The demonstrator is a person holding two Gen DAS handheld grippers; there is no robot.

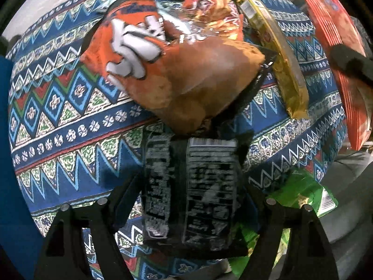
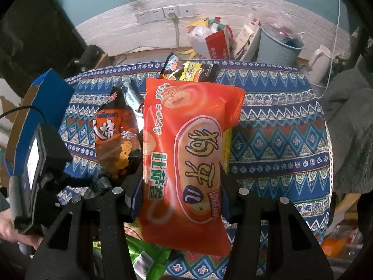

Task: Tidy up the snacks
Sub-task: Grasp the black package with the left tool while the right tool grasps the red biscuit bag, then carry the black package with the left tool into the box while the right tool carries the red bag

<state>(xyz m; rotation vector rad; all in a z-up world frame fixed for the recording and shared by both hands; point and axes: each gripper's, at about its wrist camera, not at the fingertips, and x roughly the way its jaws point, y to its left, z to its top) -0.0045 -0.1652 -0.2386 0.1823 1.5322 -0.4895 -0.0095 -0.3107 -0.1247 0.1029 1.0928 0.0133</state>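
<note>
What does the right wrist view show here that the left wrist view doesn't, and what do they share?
Only the right wrist view: wall sockets, a pale blue bin, and the red packet's printed front in the right gripper. Only the left wrist view: the left gripper around a black packet. Both: the patterned cloth, orange bag, and green packet.

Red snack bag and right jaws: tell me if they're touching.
Touching. The right wrist view shows the right gripper closed on the red snack bag, both jaws pressing its sides and lifting it above the patterned cloth.
</note>
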